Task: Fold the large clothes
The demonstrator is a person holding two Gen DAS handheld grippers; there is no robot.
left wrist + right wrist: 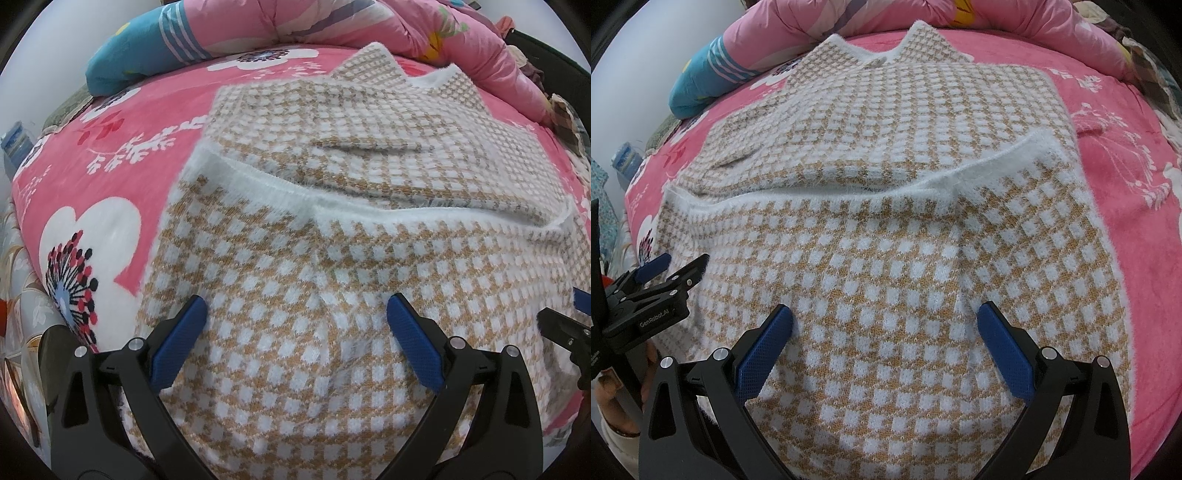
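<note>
the checked tan-and-white sweater [332, 258] is lying spread on the pink floral bed cover [110, 155], its lower part doubled up so the fuzzy white hem [849, 192] is running across the middle. left tool [295, 314] and right tool [884, 319] are hovering side by side above the near fold, fingers spread wide apart, gripping nothing. a pink quilt [812, 18] is bunching behind.

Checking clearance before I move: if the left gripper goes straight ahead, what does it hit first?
Probably the checked sweater itself: the open left gripper points at its near folded layer, though depth is unclear.
</note>
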